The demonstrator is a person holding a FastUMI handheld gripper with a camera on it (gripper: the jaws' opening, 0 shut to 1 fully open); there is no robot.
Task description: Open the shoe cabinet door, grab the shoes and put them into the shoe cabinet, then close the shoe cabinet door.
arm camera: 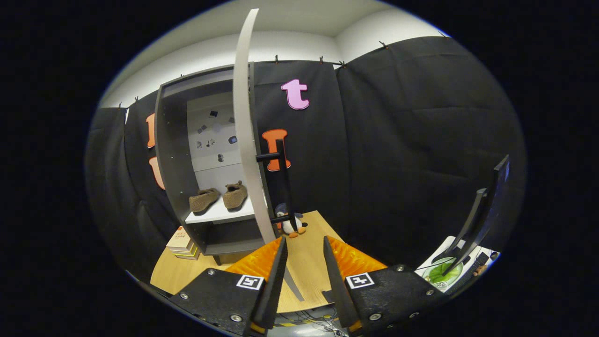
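Slippers (218,198) sit inside the shoe cabinet (174,154), whose door (246,140) stands ajar. The gripper (304,255), fingers wide and empty, could snag the door's handle (283,187) and knock over the penguin toy (291,223) beside it.

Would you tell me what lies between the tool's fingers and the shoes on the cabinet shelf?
In the gripper view, the open cabinet door stands edge-on between the open tool and the shoes; bare tabletop lies beneath.

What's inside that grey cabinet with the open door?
A pair of brown shoes sits on the middle shelf of the cabinet. The compartment below looks dark, its contents unclear. The open door hides the cabinet's right side. The gripper fingers are open, holding nothing.
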